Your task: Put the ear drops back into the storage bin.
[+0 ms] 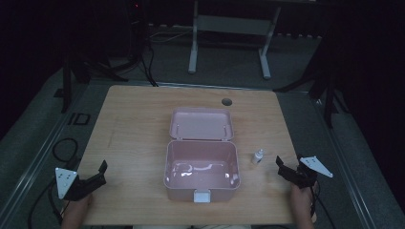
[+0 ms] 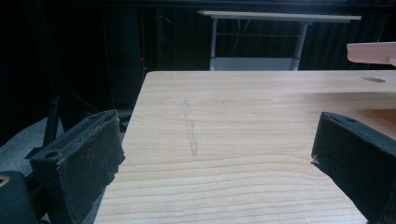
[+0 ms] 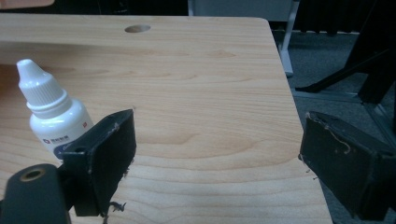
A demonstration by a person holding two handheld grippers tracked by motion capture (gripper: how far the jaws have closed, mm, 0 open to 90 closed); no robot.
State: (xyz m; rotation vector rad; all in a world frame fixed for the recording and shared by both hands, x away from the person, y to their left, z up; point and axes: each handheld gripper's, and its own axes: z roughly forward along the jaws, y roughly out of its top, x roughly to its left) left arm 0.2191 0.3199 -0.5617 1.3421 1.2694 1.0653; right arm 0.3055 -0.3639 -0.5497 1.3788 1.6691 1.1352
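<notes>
Bottle [image 3: 53, 116] beside right hand-held gripper [image 3: 217, 154], wide open, empty | left hand-held gripper [image 2: 217, 158] wide open, empty

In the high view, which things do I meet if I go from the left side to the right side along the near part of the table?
left gripper → open pink box → small white dropper bottle → right gripper. Both grippers are open and hold nothing.

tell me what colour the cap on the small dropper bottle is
White, like the small plastic dropper bottle itself; clearest in the right gripper view.
</notes>
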